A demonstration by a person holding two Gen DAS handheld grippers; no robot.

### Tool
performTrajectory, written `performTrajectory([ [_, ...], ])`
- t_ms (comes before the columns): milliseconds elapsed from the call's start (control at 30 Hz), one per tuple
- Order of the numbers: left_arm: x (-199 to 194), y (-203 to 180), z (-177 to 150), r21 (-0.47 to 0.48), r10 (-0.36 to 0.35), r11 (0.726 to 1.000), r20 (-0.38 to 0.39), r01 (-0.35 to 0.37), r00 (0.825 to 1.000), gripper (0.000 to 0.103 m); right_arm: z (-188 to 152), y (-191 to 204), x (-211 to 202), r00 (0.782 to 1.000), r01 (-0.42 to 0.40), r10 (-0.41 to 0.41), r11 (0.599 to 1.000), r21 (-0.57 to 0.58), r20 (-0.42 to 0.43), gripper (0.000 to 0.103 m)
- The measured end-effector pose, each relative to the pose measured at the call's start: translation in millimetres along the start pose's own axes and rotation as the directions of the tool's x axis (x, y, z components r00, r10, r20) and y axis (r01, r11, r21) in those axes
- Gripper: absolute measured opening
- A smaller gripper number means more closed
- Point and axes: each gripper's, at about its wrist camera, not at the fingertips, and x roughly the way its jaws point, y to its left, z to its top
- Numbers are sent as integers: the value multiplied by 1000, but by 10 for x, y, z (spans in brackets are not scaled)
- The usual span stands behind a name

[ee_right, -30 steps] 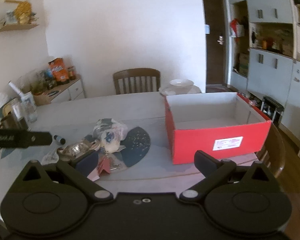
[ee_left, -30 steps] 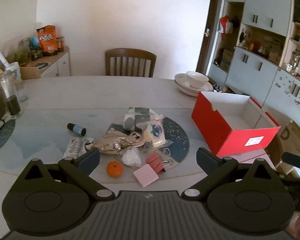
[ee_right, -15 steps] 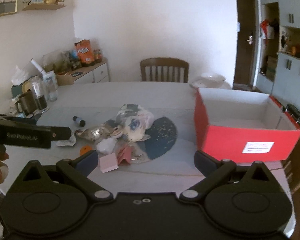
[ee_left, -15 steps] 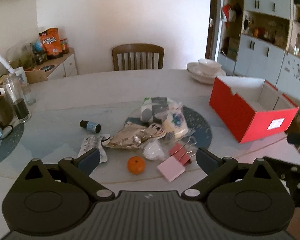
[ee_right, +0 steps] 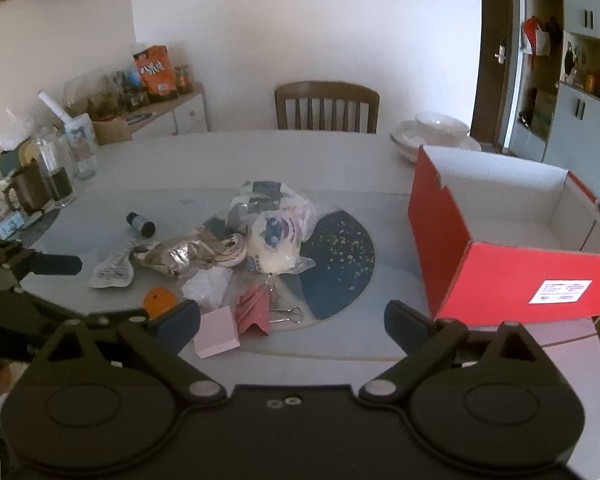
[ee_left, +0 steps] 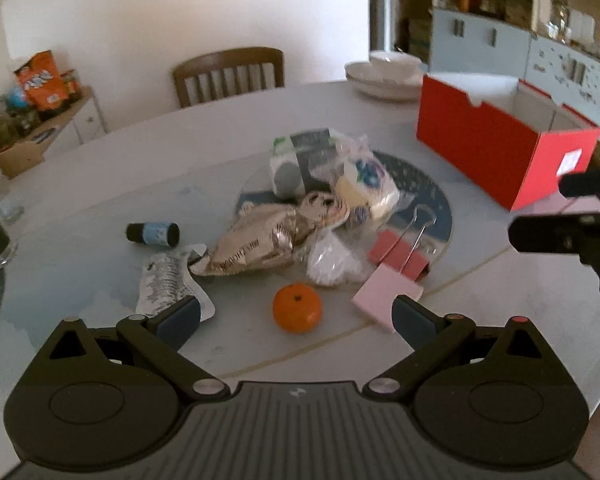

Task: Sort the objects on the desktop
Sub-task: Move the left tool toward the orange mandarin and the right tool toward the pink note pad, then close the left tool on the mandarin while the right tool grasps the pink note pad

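On the bench [ee_right: 340,160], right of the clutter, a red box [ee_right: 500,276] stands open, nothing visible inside. Left tongs [ee_left: 296,316] spread; right tongs [ee_right: 292,318] spread, just narrowing, nothing between.

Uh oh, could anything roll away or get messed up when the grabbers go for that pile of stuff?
The orange is round and sits near the table edge, just ahead of the open left gripper; a nudge could roll it off. The small bottle lies on its side and might roll too. The pink binder clip rests partly on the pink notepad, so lifting one could drag the other.
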Motion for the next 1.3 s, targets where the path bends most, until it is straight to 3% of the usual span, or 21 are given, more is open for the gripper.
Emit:
performTrajectory([
  [467,449,277,17,30,-101,994,-55,103,993,99,-251,437,512,990,-13,0,995,-96,-138,82],
  [600,507,302,30,31,-122,992,-70,124,990,93,-276,573,625,988,-32,13,992,-122,-155,78],
  [900,612,374,50,10,-188,982,-92,190,978,90,-283,716,846,982,-52,26,989,-137,-187,71],
  [1300,714,395,75,-2,-237,971,-120,239,964,65,-257,715,981,978,-50,25,992,-117,-208,59],
])
